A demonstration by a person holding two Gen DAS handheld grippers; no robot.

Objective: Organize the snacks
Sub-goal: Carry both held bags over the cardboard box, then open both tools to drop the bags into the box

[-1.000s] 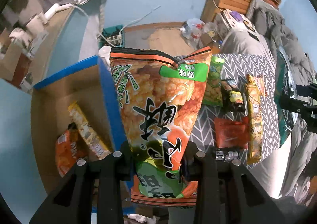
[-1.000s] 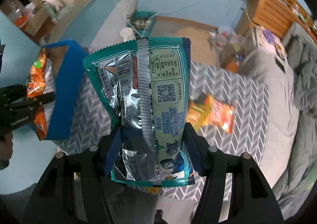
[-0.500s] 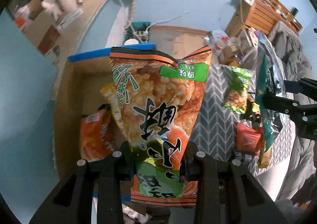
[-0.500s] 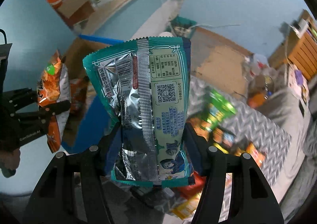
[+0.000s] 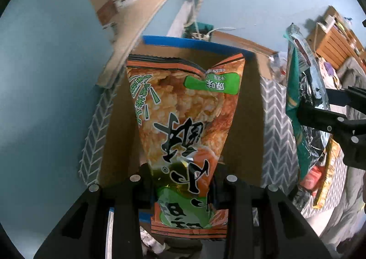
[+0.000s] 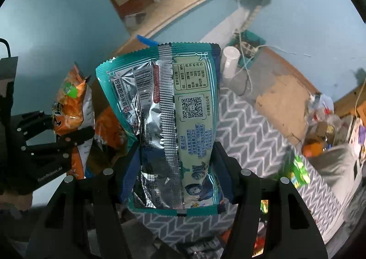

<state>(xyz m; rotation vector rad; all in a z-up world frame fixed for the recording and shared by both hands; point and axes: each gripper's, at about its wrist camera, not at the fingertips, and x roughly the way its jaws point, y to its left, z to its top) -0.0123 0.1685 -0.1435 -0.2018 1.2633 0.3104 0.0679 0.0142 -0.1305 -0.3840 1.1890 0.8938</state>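
The left gripper clamps an orange rice-cracker bag above the cardboard box, while the right gripper pinches a teal snack pouch over the chevron cloth.

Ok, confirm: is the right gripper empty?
No, the right gripper is clamped on a teal bag, its barcode side facing the camera.

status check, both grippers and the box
Left gripper shut on orange rice-cracker bag, over cardboard box. Right gripper shut on teal snack bag. Nothing blocking.
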